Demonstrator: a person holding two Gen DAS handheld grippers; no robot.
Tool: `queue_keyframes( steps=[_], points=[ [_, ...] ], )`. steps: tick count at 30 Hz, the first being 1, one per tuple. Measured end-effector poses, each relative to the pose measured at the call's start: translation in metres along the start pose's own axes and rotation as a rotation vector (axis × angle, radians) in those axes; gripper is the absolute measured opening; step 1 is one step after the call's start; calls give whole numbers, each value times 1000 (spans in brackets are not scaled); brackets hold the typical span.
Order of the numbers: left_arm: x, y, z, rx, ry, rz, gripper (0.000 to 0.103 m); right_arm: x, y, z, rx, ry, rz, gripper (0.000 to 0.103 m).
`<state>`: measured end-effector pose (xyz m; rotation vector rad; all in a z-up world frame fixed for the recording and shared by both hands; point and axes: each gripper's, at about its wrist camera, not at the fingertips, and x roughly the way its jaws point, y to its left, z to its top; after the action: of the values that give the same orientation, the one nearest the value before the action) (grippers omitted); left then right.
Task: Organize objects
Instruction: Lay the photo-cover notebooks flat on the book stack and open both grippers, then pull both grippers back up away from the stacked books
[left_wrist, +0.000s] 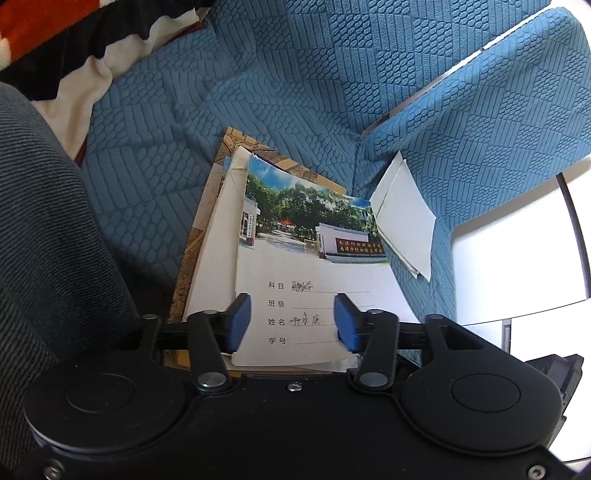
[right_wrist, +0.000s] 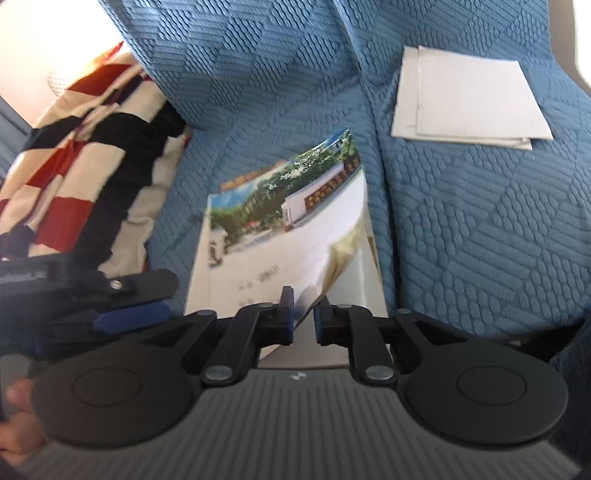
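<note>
On the blue sofa cushion (left_wrist: 295, 74), a school exercise book (left_wrist: 306, 280) lies atop a small stack of booklets, with folded white papers (left_wrist: 404, 218) just beside it toward the armrest. The left tool (left_wrist: 291, 321) hovers over the book's cover with jaws parted, gripping nothing, while the right tool (right_wrist: 303, 314) stands narrowly open around the book's lifted edge, pads apparently not pressing. Stacking seems finished; next probably comes gathering the loose papers, which needs a wider opening.
</note>
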<state>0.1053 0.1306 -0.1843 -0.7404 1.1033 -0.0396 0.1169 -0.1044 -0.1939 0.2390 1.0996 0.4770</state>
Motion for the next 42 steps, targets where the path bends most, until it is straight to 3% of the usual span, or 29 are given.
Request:
queue_keyframes(
  steps=[3,6,14,26,42],
  points=[
    [-2,-1,-1,11,-2,15,53,1,-1,-2,3,39,-25,34],
    [-6,-3,-3,21,-5,19,54,-2,-3,-5,8,65,-40,39],
    [-19,-13,-6,59,-40,39,57,-24,-8,-2,26,52,-53,39],
    [-55,-28,-7,124,-131,63,69,-69,5,22,-22,-88,-23,39],
    [-83,-80,-15,259,-226,43,70,-126,1,30,-26,-262,-16,39]
  ],
)
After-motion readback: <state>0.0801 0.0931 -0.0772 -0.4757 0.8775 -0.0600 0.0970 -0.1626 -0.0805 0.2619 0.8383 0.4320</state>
